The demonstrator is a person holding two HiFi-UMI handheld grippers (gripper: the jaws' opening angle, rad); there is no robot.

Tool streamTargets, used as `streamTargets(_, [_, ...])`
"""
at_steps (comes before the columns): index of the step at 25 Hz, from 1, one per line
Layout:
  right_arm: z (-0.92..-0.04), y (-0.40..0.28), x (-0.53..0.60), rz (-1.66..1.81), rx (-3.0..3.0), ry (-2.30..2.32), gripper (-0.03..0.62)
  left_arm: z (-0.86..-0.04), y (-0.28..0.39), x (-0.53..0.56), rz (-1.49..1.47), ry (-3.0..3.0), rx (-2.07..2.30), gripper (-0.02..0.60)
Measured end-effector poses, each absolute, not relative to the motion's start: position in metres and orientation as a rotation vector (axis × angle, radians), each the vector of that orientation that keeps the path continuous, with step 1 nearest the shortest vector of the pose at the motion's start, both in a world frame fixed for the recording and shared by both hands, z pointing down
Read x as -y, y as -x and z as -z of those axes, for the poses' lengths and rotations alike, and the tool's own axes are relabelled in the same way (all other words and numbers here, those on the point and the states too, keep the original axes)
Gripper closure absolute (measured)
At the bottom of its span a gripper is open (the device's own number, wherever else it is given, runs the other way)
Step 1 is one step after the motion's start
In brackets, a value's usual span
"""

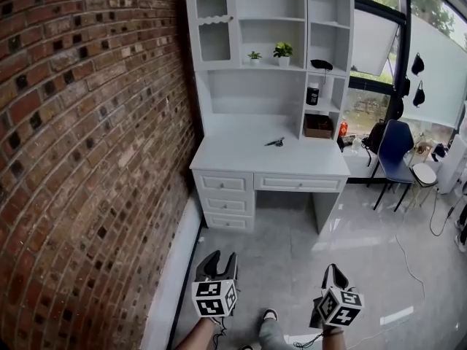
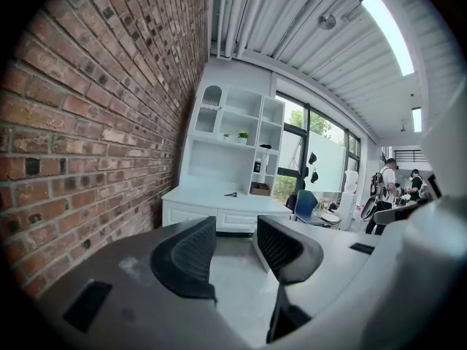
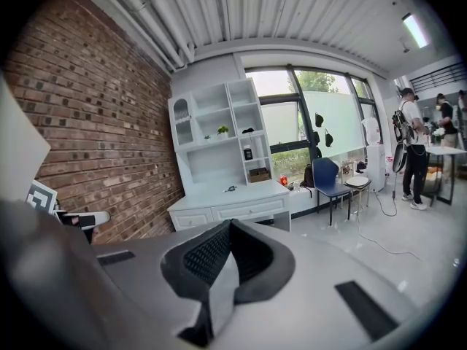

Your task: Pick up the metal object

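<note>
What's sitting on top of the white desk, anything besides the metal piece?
Only the small dark metal object lies on the open desk top, right of the middle. A brown box sits in the hutch's right-hand nook at the back; what it holds cannot be seen.

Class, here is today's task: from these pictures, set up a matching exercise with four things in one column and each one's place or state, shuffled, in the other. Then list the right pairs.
1. metal object
2. blue chair
3. left gripper
4. right gripper

A. jaws together, nothing between them
B. lying on top of the desk
C. jaws apart, nothing between them
D. standing to the right of the desk

Pairs: 1-B, 2-D, 3-C, 4-A
</note>
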State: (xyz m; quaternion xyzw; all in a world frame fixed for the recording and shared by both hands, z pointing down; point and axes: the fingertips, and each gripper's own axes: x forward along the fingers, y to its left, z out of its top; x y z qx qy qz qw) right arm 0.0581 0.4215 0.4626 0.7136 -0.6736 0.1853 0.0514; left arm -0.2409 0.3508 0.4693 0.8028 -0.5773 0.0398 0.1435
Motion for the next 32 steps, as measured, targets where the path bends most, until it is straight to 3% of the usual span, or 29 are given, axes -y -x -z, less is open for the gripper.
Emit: streamTargets(32, [-0.455, -0.162, -0.104, -0.555, 2.101, -2.111, 0.592, -0.459, 0.158, -0.048, -0.108, -2.257, 1.754, 0.414])
